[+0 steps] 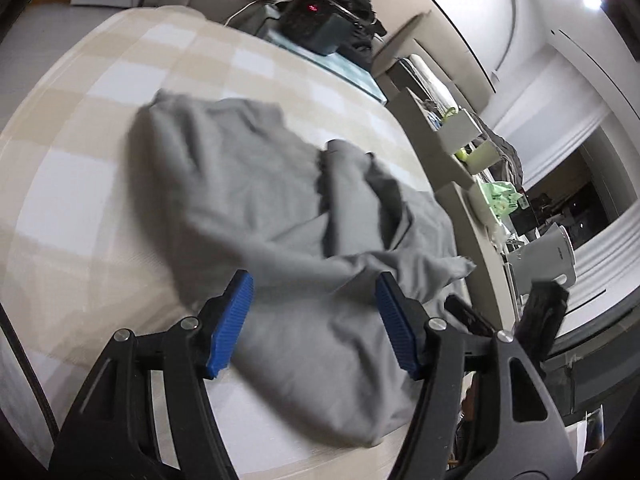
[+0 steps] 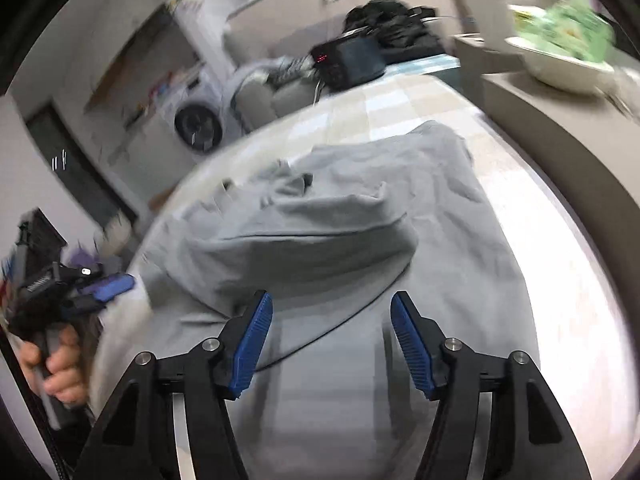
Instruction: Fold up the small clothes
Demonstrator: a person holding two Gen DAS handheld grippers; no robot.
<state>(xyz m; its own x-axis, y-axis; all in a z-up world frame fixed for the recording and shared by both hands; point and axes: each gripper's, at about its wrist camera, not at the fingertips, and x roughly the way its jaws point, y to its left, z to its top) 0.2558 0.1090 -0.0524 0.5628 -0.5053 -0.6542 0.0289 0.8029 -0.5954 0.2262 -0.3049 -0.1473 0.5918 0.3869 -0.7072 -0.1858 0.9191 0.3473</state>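
On the beige-and-white checked table cover (image 1: 120,92), as the left wrist camera shows it, a grey, soft cotton-like garment (image 1: 240,184) lies loosely heaped, with one part doubled over the rest and a ragged corner trailing toward the table's right edge. The left gripper (image 1: 314,300) hangs over the near part of the cloth with its ribbed blue pads (image 1: 232,320) standing well apart; nothing is pinched between them, though the fabric lies beneath the gap. Beyond the table a black box with a red display (image 1: 316,20) sits at the far end, and a set of grey shelves (image 1: 448,136) runs along the right.

In the right wrist camera the same grey garment (image 2: 340,240) fills the middle of the table, a thick rolled fold crossing it from side to side and a dark seam or cord curving across the flat layer nearest the camera. The right gripper (image 2: 332,320) is likewise spread wide over the cloth and holds nothing. At the left edge a hand (image 2: 56,368) grips the handle of the left gripper, whose blue pad points toward the garment's side.

The cloth looks light, limp and wrinkle-prone, so it would likely sag and slide on itself when lifted. It is not fragile. A sound hold would be a pinch on a hem or corner at each side, taking one layer only, so that the fold can be laid flat.
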